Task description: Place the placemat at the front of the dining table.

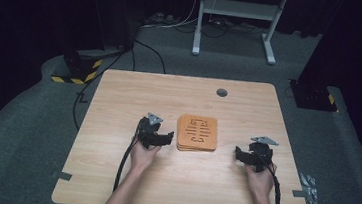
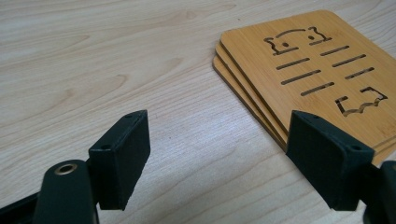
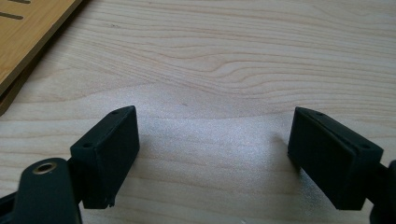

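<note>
A stack of three orange bamboo boards (image 1: 197,132) with cut-out slots lies in the middle of the wooden table (image 1: 119,91). My left gripper (image 1: 167,138) rests just left of the stack, jaws wide apart with bare wood between them. In the left gripper view the stack (image 2: 317,70) sits at the upper right, its near corner just past the right jaw, and the left gripper (image 2: 217,156) is open. My right gripper (image 1: 239,154) sits to the right of the stack, apart from it. The right gripper (image 3: 212,156) is open over bare table, with the stack's edge (image 3: 28,32) at the upper left.
A small grey round cap (image 1: 221,92) is set into the table near its far edge. Beyond the table stand a white metal frame (image 1: 237,17) and cables on grey carpet. Black boxes with yellow-striped tape (image 1: 79,67) sit on the floor at the far left.
</note>
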`<state>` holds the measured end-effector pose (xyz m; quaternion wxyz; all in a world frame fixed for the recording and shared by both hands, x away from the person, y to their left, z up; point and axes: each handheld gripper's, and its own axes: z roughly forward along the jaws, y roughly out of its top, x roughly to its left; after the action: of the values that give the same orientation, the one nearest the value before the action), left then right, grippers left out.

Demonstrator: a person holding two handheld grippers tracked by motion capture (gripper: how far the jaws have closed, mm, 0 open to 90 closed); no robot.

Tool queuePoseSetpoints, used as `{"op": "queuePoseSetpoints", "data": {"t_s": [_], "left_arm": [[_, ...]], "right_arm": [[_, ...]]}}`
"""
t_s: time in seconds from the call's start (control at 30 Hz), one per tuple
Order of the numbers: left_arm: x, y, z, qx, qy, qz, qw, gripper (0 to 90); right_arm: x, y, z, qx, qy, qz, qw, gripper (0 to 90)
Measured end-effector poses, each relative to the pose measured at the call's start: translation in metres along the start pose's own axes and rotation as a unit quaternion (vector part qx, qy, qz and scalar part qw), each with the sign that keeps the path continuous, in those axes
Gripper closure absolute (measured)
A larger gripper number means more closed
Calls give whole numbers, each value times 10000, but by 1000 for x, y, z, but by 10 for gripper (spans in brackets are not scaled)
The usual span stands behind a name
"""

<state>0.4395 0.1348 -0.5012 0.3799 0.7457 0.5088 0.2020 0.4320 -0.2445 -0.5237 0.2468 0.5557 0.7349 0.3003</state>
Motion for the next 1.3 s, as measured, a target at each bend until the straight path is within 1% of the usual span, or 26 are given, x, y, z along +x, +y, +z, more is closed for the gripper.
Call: {"op": "queuePoseSetpoints", "data": {"t_s": [0.03, 0.23, 0.3, 0.47, 0.57, 0.6, 0.63, 0.8, 0.83, 0.97, 1.2, 1.3], "left_arm": [[0, 0, 1, 14, 0, -28, 10000, 219], [-3, 1, 3, -2, -25, -31, 10000, 218], [-5, 2, 4, 19, -33, -15, 10000, 217], [-8, 10, 7, 50, -65, 119, 9999, 210], [-10, 13, 10, -6, -54, 143, 9999, 215], [-11, 13, 12, 22, -47, 103, 9999, 215], [-11, 14, 13, 67, -52, 118, 9999, 211], [-14, 18, 21, 145, 29, 199, 9997, 208], [-14, 18, 22, 182, 42, 191, 9996, 207], [-13, 20, 27, 179, 106, 184, 9996, 204], [-12, 20, 35, 321, 205, 137, 9992, 202], [-12, 20, 39, 363, 259, 160, 9989, 202]], "right_arm": [[0, 0, 0, 1, -1, 1, 10000, 160], [0, 0, 0, 1, 0, 2, 10000, 161], [0, 0, 0, 1, -1, 3, 10000, 161], [0, 0, 0, 1, -1, 1, 10000, 161], [0, 0, 0, 1, 0, 3, 10000, 161], [0, 0, 0, 1, 1, 1, 10000, 161], [0, 0, 0, 1, -1, 2, 10000, 161], [0, 0, 0, 2, 0, 1, 10000, 161], [0, 0, 0, 1, 0, 2, 10000, 161], [0, 0, 0, 2, 0, 1, 10000, 161], [0, 0, 0, 2, 0, 1, 10000, 161], [0, 0, 0, 2, 1, 3, 10000, 160]]}}
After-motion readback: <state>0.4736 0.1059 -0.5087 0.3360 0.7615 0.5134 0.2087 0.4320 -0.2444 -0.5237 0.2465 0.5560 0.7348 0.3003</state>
